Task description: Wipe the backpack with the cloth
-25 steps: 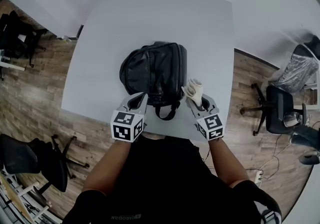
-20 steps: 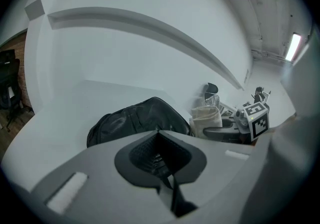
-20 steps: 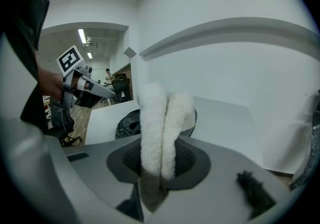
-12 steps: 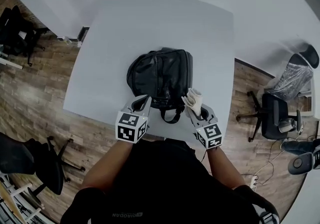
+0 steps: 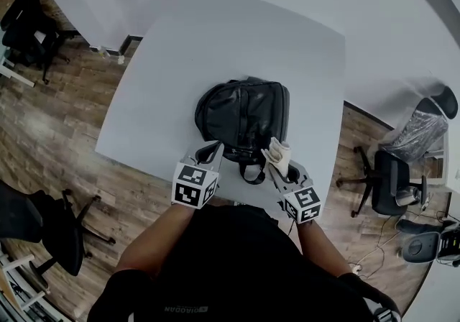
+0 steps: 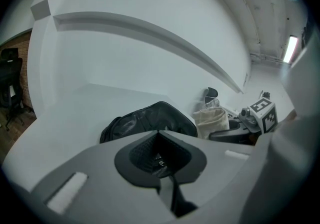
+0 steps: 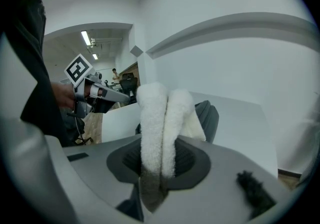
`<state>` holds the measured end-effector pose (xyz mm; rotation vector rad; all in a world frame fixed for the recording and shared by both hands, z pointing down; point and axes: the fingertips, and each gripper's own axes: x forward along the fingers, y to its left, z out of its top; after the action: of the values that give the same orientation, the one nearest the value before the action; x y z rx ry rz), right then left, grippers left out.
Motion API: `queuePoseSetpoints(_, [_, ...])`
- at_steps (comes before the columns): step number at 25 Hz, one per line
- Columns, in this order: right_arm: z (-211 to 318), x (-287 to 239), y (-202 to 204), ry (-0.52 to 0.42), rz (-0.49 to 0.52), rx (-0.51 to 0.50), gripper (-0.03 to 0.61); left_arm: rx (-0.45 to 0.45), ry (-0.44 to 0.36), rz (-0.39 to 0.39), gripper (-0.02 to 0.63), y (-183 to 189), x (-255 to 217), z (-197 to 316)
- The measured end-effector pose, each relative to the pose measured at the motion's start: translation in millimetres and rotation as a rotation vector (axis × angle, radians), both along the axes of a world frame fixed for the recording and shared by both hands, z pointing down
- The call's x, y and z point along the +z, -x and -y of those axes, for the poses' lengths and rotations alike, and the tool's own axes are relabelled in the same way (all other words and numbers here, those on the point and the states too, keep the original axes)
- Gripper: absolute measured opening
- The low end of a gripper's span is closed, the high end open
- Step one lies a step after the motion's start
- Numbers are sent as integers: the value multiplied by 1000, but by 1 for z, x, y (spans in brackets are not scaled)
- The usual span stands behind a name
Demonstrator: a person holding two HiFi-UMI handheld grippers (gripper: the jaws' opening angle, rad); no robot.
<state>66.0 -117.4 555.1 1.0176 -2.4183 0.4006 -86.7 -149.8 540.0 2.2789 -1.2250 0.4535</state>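
Observation:
A black backpack [image 5: 243, 116] lies flat on the white table [image 5: 215, 33], its carry handle [image 5: 251, 173] toward me. My right gripper [image 5: 279, 167] is shut on a folded cream cloth [image 5: 279, 151], held just off the backpack's near right corner. In the right gripper view the fluffy cloth [image 7: 161, 118] stands up between the jaws, with the backpack [image 7: 209, 114] behind it. My left gripper [image 5: 210, 149] hovers at the backpack's near left corner, jaws together and empty. The left gripper view shows the backpack [image 6: 142, 120] ahead and the cloth [image 6: 211, 121] at the right.
The grippers hang over the table's near edge. Black office chairs stand on the wooden floor at the right [image 5: 392, 180], the far left [image 5: 29, 22] and the near left [image 5: 50, 231]. A white wall runs behind the table.
The head camera has shifted, so table and backpack sit lower and further right in view. Both grippers keep their places at the backpack's near edge; the cloth stays gripped.

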Motion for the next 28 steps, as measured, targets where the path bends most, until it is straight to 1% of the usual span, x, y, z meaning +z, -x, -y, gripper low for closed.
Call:
queuePoseSetpoints(4, [0, -7, 11, -9, 0, -16, 94, 32, -7, -1, 6, -1, 0, -6])
queuePoseSetpoints(6, [4, -13, 20, -9, 20, -22, 94, 31, -11, -3, 6, 4, -1, -6])
queuePoseSetpoints(11, [25, -43, 49, -10, 119, -42, 94, -27, -8, -12, 6, 27, -1, -2])
queuePoseSetpoints(14, [48, -59, 71, -22, 157, -71, 94, -48, -7, -6, 6, 38, -1, -3])
queuePoseSetpoints(18, [89, -63, 96, 26, 206, -64, 94, -66, -10, 3, 6, 48, 0, -4])
queuePoseSetpoints(25, [152, -43, 150, 99, 185, -90, 94, -120, -6, 14, 6, 64, 1, -5])
queuePoseSetpoints(28, [170, -33, 171, 109, 171, -106, 94, -137, 2, 17, 6, 70, 5, -5])
